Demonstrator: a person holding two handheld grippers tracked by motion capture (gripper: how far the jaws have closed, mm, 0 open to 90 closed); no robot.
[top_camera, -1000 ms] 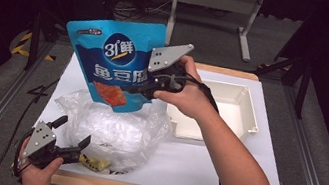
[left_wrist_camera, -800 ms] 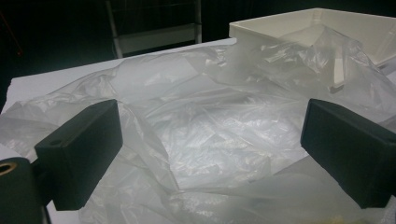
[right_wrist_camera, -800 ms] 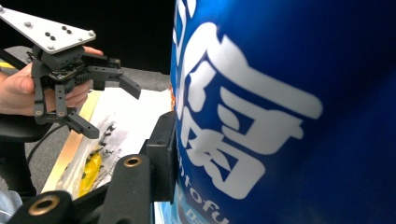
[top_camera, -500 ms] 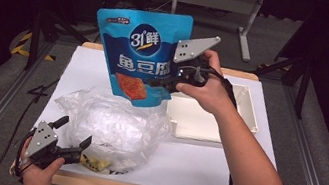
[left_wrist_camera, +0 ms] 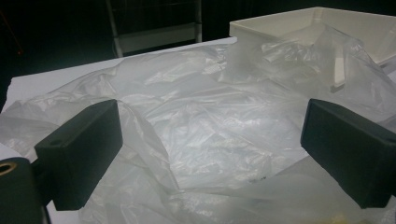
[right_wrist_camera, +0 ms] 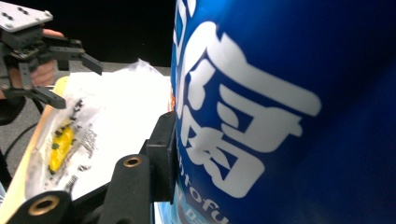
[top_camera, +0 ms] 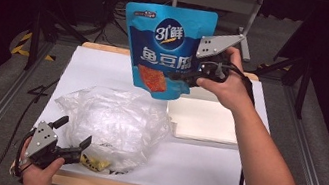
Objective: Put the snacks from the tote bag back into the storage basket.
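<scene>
The right gripper (top_camera: 182,78) has its jaws clamped on the lower edge of the blue fish-tofu snack pouch (top_camera: 167,47), held upright in the air above the white tray (top_camera: 207,125); so the pouch is out of the clear plastic bag (top_camera: 111,124) but not yet set down; the left gripper (top_camera: 73,144), jaws apart, sits at the bag's near edge on the surface (top_camera: 200,169).

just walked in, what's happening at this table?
A person works with a claw in each hand. The right claw is shut on a blue snack pouch, holding it up in the air above the white table, near the white tray. The left claw is open at the near edge of a crumpled clear plastic bag lying on the table.
</scene>
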